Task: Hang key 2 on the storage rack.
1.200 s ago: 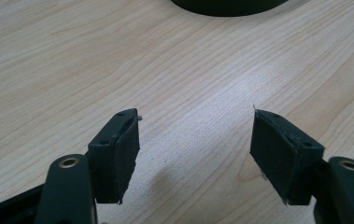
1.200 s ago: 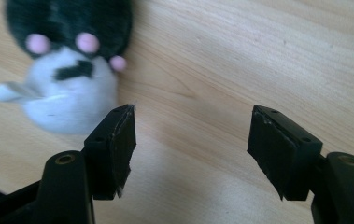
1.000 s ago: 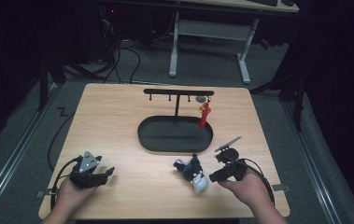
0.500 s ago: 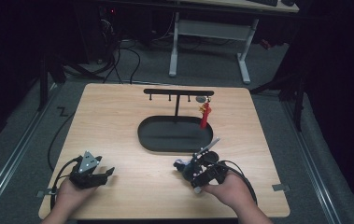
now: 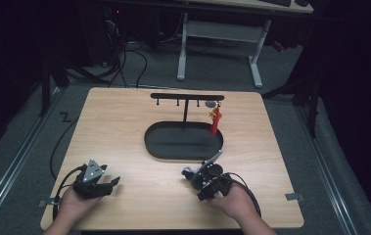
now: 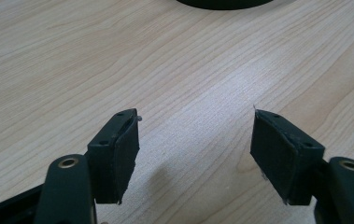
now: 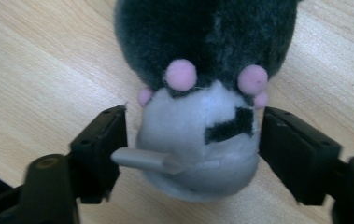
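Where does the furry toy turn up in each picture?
High view: toy low, right of centre, just below the tray.
Right gripper view: toy in the middle, reaching the top edge.
Left gripper view: bare wood, with the tray's edge at the top.
Shared landmark: the wood table.

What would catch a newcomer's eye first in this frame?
The plush toy, dark fur with a pale face and pink dots, lies on the table between the right gripper's jaws, which have just been closing. Behind it, a red tassel charm hangs from the black rack over its oval tray.
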Action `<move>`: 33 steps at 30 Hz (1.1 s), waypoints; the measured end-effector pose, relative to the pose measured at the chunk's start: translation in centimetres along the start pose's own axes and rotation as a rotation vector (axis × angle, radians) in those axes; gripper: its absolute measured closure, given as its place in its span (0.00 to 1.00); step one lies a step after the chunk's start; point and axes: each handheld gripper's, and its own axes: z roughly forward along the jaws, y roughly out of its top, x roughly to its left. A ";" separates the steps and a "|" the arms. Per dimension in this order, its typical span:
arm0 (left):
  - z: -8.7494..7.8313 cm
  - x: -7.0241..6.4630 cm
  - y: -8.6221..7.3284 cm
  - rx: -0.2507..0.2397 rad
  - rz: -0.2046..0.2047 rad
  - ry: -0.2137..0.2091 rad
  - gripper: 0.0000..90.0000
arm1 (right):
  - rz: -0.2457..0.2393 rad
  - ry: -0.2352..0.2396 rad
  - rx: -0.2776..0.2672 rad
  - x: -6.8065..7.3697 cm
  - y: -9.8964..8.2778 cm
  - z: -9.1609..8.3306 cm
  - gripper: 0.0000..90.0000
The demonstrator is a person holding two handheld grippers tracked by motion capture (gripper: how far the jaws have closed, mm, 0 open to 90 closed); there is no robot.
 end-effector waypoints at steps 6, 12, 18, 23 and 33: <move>0.1 0.0 0.0 0.004 0.004 -0.002 0.36 | -0.002 -0.007 -0.016 0.0 0.0 0.1 0.46; 0.1 -0.1 0.0 0.007 0.008 -0.003 0.36 | -0.036 -0.023 -0.021 0.5 0.0 -0.3 0.54; 0.1 -0.1 0.0 0.009 0.007 -0.002 0.37 | -0.031 -0.013 -0.050 0.4 0.3 -2.0 0.54; 0.2 -0.2 0.0 0.012 0.010 -0.002 0.37 | -0.017 -0.004 -0.064 -0.1 0.6 -3.5 0.54; 0.2 -0.1 0.0 0.008 0.010 -0.002 0.37 | 0.020 -0.008 -0.076 -0.9 1.2 -5.5 0.54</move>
